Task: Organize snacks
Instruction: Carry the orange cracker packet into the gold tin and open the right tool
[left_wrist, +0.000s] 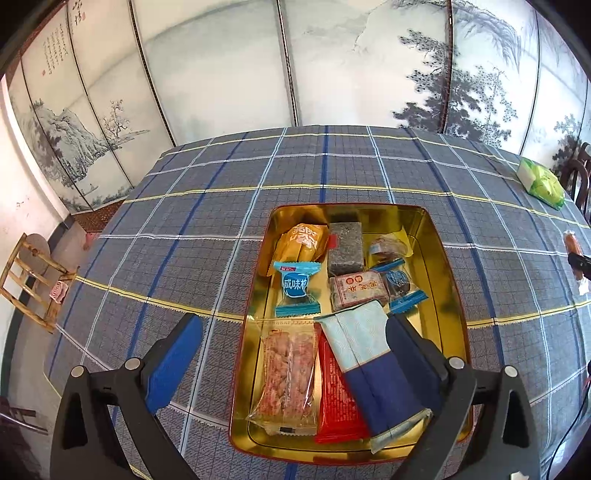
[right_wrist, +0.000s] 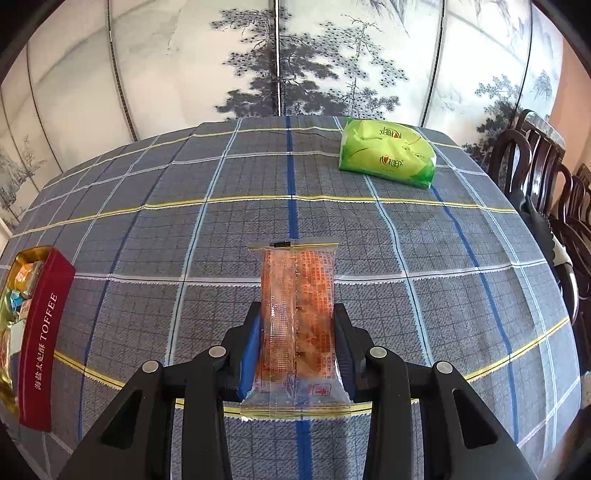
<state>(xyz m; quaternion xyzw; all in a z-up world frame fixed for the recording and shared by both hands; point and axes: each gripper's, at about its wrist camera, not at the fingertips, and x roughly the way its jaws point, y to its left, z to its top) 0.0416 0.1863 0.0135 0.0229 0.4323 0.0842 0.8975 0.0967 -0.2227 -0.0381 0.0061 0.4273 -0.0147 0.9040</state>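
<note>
Checked tablecloth (right_wrist: 369, 229) before a painted folding screen (left_wrist: 221, 66); snack sorting under way.

Left gripper (left_wrist: 291, 339) hangs over the near end of the gold tin (left_wrist: 439, 251), tilted down at it, jaws spread wide and holding nothing; its right finger sits just beside a pale-and-navy packet (left_wrist: 365, 354) lying in the tin, contact unclear. Right gripper (right_wrist: 297, 325) is held level above the cloth, well to the right of the tin, whose red wall reads TOFFEE. Its jaws are closed on a clear packet of orange snack (right_wrist: 297, 306), gripped at the lower half, upper end sticking forward past the fingertips. Tin holds wrapped sweets, a clear pink-snack packet (left_wrist: 288, 376) and a red packet (left_wrist: 338, 398). Green bag (right_wrist: 386, 155) lies far across the cloth.
</note>
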